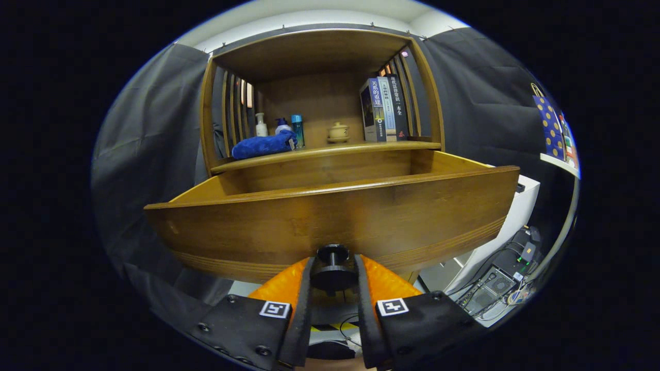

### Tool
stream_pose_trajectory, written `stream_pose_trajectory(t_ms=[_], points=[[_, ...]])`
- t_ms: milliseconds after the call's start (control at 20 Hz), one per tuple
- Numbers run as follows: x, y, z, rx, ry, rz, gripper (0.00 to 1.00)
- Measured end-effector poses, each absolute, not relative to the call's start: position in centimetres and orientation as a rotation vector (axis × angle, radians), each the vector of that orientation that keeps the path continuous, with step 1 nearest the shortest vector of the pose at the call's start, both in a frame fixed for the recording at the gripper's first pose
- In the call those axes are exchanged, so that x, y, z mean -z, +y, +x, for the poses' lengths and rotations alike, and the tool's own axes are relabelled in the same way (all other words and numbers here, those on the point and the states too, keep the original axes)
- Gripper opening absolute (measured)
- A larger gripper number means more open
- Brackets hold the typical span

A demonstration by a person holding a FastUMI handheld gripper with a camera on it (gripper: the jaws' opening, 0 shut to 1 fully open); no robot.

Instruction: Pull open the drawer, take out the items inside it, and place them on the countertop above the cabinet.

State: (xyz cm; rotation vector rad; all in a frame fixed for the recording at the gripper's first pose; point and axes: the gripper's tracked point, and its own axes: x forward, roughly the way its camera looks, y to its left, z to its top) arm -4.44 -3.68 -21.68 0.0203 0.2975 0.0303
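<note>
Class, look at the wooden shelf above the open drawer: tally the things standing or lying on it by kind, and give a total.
Upright books: 3
Bottles (white pump bottle, blue-capped white bottle, teal cylindrical bottle): 3
Folded blue cloth: 1
Small cream lidded ceramic cup: 1
Total: 8
The fingers are closed on the drawer's black round knob.

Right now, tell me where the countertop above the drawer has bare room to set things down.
Gripper is shut on the drawer knob; the drawer stands pulled open. On the countertop, bare wood lies between the teal bottle and the small lidded pot. The end by the blue cloth and bottles is crowded; the books fill the opposite end.
</note>
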Motion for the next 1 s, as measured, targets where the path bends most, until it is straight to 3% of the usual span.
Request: stream_pose_trajectory(t_ms=[400,850,1000], points=[[14.9,-4.1,-4.7,-0.020,0.249,0.007,0.91],[7.4,-2.6,-0.1,-0.039,0.211,0.065,0.98],[7.2,-2.6,2.4,-0.026,0.287,0.057,0.99]])
